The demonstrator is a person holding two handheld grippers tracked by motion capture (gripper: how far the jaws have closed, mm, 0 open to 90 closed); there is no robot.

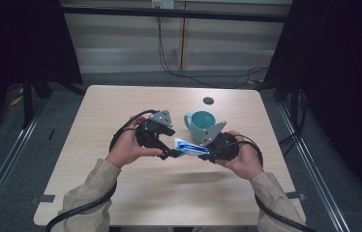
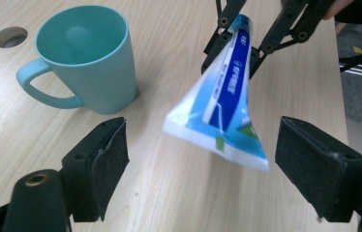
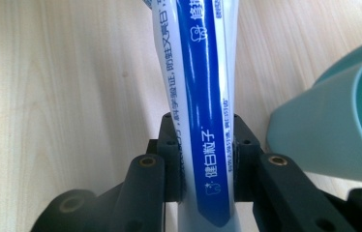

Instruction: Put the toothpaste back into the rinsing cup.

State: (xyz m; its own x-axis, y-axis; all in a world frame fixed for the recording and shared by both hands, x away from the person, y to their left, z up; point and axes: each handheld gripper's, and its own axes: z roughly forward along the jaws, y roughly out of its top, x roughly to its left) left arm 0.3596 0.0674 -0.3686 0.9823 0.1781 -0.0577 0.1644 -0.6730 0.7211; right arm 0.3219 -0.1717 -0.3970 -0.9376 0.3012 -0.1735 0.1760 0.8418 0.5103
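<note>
Pinching the toothpaste tube (image 3: 203,96) in my right gripper (image 3: 203,164), left gripper (image 2: 201,159) spread wide around its crimped end, mug (image 1: 201,124) just beyond.

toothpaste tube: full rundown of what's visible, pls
The toothpaste tube is a soft, glossy plastic tube, white and light blue with a dark blue band of white print and a small green mark near its flat crimped end. It hangs above the wooden table, clear of the teal mug. The right gripper clamps its narrower part; the crimped end sits between the left gripper's open pads, untouched. Its cap is hidden.
</note>
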